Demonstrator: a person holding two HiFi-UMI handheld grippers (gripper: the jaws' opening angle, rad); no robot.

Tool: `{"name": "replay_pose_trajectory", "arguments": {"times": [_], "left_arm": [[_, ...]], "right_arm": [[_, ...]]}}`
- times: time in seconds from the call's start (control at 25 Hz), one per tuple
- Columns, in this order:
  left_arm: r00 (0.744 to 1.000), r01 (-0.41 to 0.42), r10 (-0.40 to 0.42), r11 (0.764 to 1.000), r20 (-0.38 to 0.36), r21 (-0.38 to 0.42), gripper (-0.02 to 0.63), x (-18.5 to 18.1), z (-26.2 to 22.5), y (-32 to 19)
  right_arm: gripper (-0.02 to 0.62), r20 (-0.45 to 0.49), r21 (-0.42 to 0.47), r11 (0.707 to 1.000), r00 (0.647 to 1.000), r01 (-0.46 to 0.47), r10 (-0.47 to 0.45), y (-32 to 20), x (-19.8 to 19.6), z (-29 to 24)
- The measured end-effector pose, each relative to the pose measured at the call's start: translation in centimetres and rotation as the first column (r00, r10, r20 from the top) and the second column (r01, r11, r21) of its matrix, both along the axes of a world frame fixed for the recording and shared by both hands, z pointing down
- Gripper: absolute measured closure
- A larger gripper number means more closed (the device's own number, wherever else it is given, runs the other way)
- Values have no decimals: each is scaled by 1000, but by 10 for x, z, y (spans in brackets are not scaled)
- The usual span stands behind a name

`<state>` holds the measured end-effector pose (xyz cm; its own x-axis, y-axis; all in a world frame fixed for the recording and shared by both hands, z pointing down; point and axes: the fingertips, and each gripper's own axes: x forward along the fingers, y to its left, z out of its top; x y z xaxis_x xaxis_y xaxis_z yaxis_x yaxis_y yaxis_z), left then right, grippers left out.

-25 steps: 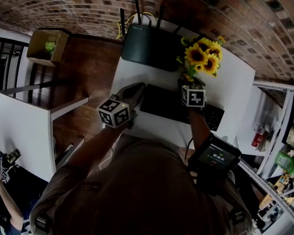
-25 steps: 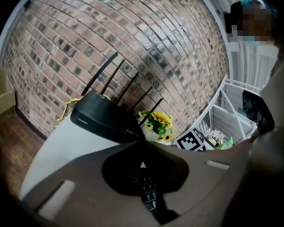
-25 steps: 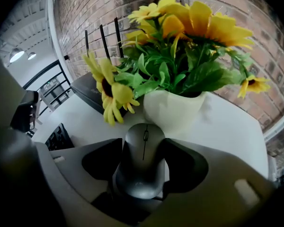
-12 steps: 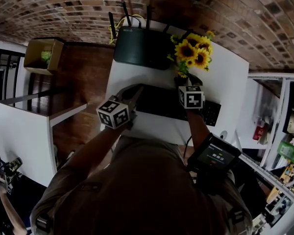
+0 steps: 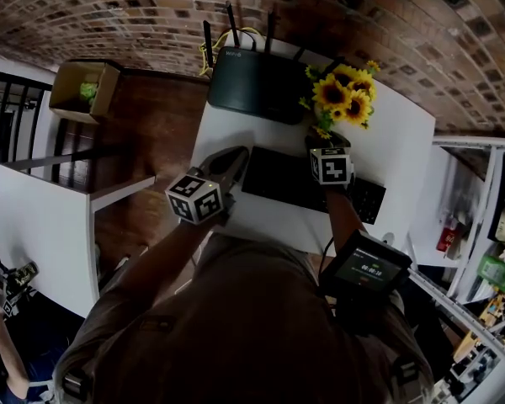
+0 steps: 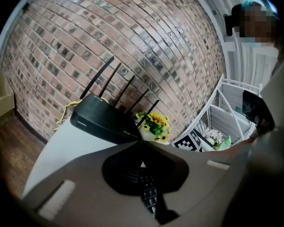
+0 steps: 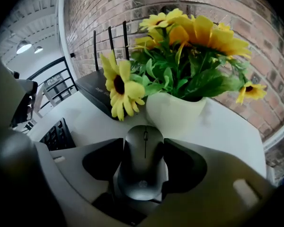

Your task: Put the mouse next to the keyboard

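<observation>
A small office corner — white desk [image 5: 396, 150] with keyboard [image 5: 286, 179], router [image 5: 257, 82] (antennas [image 5: 232, 25] up), brick wall [image 5: 109, 15] behind.

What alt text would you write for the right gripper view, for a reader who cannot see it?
A grey mouse sits gripped between the fingers of the right gripper, on a white table. Right behind it stands a pale vase of sunflowers, with a black router and brick wall beyond and a keyboard at left.
</observation>
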<state>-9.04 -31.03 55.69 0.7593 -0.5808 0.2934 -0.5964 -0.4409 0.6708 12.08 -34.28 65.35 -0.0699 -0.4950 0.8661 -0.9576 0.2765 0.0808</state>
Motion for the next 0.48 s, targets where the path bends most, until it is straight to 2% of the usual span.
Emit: {"name": "replay_pose_trajectory", "arguments": {"times": [0.36,0.48], "left_arm": [[1000,7,-8,1000,-15,-11,606,-1,0,-2],[1000,7,-7,1000,-15,-12,606,-1,-1,-3]], "right_arm": [[273,13,-67,997,999,38,-37,0,2,7],[298,45,-90,994,997,59,-55,0,1,9]]}}
